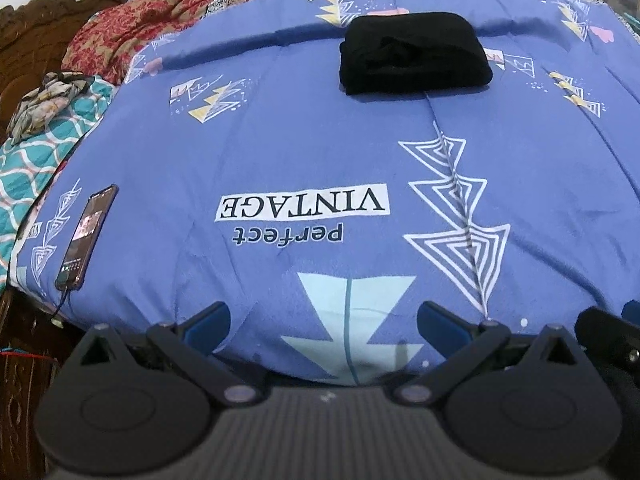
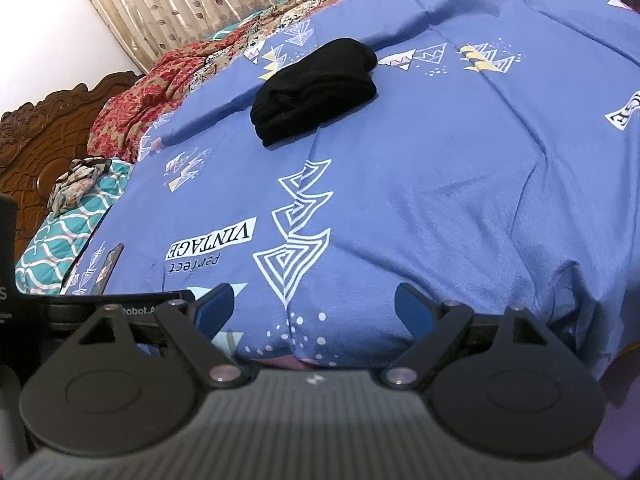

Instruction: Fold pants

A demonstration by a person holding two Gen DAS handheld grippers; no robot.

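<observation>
Two empty grippers, left gripper (image 1: 324,320) and right gripper (image 2: 314,306), gape well short of the folded black pants (image 1: 414,54) on the bed (image 1: 280,140), whose creases blur together.

A home bedroom is showing: a blue printed bedspread (image 1: 280,152) filling the frame, a carved wooden headboard (image 2: 44,128) at left, curtains (image 2: 192,4) at upper left.

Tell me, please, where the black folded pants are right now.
The black folded pants lie upper-centre in both views on the blue printed bedcover, beyond its "VINTAGE" print.
</observation>
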